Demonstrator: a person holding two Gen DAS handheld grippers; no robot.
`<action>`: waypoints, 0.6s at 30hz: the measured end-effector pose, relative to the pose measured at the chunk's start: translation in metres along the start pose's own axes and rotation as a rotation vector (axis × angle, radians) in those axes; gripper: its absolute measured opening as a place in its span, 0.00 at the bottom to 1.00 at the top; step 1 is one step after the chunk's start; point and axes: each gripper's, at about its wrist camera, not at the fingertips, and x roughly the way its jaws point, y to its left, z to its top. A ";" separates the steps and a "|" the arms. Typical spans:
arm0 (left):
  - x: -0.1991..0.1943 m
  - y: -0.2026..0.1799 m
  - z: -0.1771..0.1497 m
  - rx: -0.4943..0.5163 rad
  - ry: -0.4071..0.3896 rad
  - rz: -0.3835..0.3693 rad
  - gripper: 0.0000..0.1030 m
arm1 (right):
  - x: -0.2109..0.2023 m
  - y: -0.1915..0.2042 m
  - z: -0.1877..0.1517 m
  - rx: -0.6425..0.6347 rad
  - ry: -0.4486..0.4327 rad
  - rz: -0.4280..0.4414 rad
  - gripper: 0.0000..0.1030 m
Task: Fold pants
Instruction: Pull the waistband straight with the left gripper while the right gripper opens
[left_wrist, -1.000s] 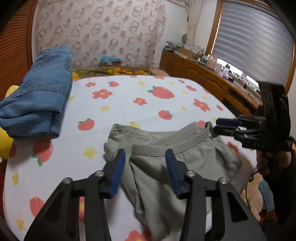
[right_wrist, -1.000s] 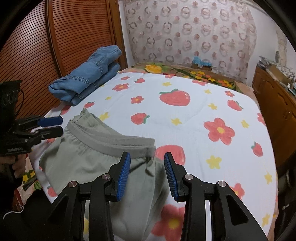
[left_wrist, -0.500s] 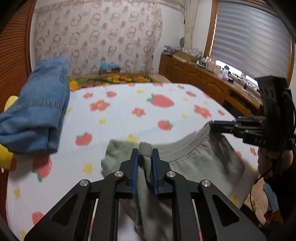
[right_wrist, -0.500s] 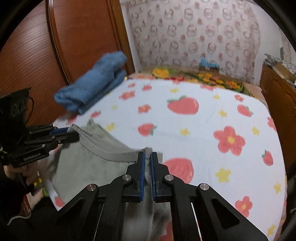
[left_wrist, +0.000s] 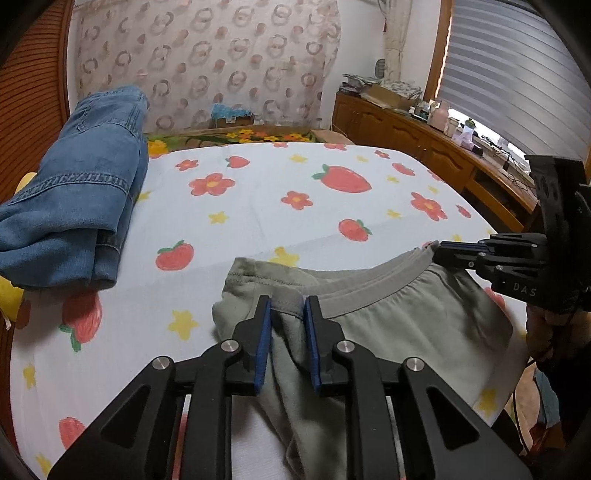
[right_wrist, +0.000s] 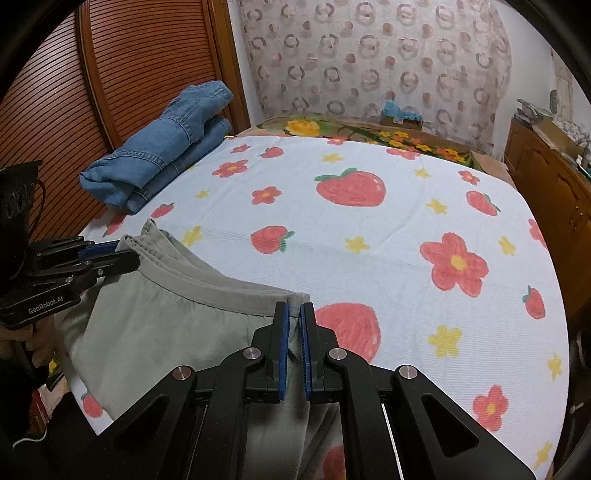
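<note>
- Grey-green pants (left_wrist: 399, 328) lie at the near edge of your strawberry-print bed sheet (right_wrist: 369, 229).
- Left gripper (left_wrist: 287, 332), lettered "GenRobot.AI": jaws narrow, easing open, waistband bunched between them.
- Right gripper (right_wrist: 293, 332), lettered "DAS": jaws pinch the waistband's other end.
- Folded jeans (right_wrist: 162, 147) sit well apart.

Grey-green pants (left_wrist: 399, 325) with an elastic waistband (right_wrist: 229, 286), bunched at the near edge of the bed (right_wrist: 388, 229).
</note>
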 end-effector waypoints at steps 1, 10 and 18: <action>0.000 0.000 0.000 0.001 0.001 0.001 0.18 | 0.000 0.000 0.000 0.002 -0.002 0.000 0.06; -0.001 -0.001 -0.001 0.002 -0.001 0.001 0.18 | -0.017 0.000 -0.006 -0.002 -0.014 -0.019 0.22; 0.004 0.001 -0.003 -0.004 0.011 0.010 0.22 | -0.025 -0.003 -0.025 0.007 0.016 -0.043 0.45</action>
